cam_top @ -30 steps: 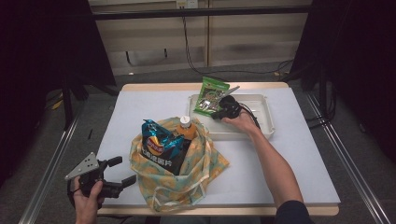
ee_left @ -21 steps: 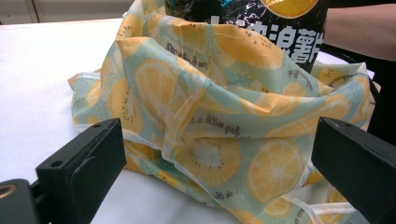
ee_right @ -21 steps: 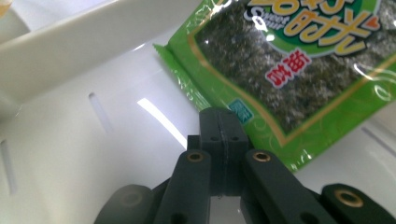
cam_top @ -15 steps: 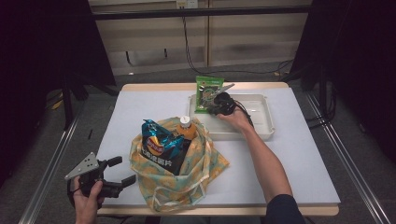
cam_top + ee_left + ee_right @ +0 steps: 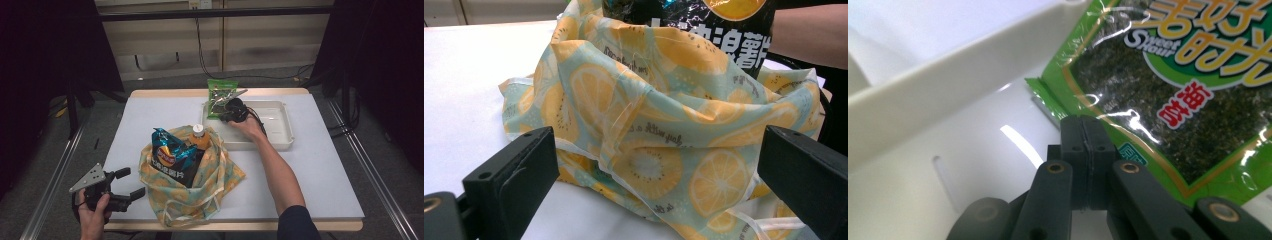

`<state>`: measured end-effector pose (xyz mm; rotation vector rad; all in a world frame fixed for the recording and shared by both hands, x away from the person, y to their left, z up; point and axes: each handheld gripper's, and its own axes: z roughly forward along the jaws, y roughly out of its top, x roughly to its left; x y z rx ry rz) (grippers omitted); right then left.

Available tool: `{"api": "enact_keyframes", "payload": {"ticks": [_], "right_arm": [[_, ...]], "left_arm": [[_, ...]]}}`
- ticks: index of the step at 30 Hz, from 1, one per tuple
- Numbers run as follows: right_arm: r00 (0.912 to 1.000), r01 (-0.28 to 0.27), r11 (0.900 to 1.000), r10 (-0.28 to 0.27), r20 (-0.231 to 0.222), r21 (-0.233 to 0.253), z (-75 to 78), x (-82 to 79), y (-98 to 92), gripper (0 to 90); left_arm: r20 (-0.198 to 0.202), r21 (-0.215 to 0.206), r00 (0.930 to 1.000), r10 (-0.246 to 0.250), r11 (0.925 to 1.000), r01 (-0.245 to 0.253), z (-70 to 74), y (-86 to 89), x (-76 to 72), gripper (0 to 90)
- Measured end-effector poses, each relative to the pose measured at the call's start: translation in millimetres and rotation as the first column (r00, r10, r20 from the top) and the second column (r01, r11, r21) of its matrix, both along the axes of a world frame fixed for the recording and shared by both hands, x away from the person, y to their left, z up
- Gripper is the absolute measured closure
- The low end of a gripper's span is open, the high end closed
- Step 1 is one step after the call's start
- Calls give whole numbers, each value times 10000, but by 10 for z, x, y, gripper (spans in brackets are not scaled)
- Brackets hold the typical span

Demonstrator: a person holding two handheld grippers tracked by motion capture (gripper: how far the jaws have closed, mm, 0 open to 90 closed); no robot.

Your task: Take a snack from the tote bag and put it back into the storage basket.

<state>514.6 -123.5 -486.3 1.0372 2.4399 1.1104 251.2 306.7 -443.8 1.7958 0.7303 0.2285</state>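
Note:
A green seaweed packet (image 5: 220, 93) stands tilted at the far left corner of the white tray (image 5: 281, 134). My right gripper (image 5: 228, 107) is shut on its lower edge. In the right gripper view the jaws (image 5: 1088, 134) are pressed together on the edge of the seaweed packet (image 5: 1168, 85), above the tray wall (image 5: 948, 90). A lemon-print cloth bag (image 5: 200, 187) lies open mid-table and holds a dark blue chip bag (image 5: 171, 161) and an orange-capped bottle (image 5: 199, 136). My left gripper (image 5: 131, 182) is open at the front left, apart from the lemon-print bag (image 5: 649, 145).
The tray sits at the table's back right, and the person's right forearm (image 5: 272, 167) reaches across to it. The table edge (image 5: 235, 226) runs close behind the bag. Black cables (image 5: 210, 60) hang behind the table. Metal rails (image 5: 375, 175) flank both sides.
The right gripper has raised the seaweed packet more upright and shifted it slightly left and farther back over the tray. The left gripper has stayed where it was.

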Motion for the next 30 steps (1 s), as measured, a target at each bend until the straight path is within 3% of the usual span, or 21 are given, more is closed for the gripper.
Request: {"api": "enact_keyframes", "payload": {"ticks": [4,10,17,22,30], "right_arm": [[9998,-202,9996,202,31,198,52,-43,-18,879],[9992,-318,9980,305,249,548,160,-141,-75,832],[9962,-192,9935,94,869,1125,353,-332,-105,628],[9917,-70,9778,-202,1273,2094,496,-493,-172,533],[9858,-319,9648,-127,1675,2611,654,-805,-280,399]], "left_arm": [[96,49,9998,149,9999,-149,16,-5,-10,26],[0,-28,10000,-80,10000,80,0,-11,2,26],[-1,5,9999,-120,9999,120,20,-60,17,26],[67,195,9999,-142,9997,141,32,-93,16,26],[73,80,9999,-149,9999,148,32,-76,5,26]]}}
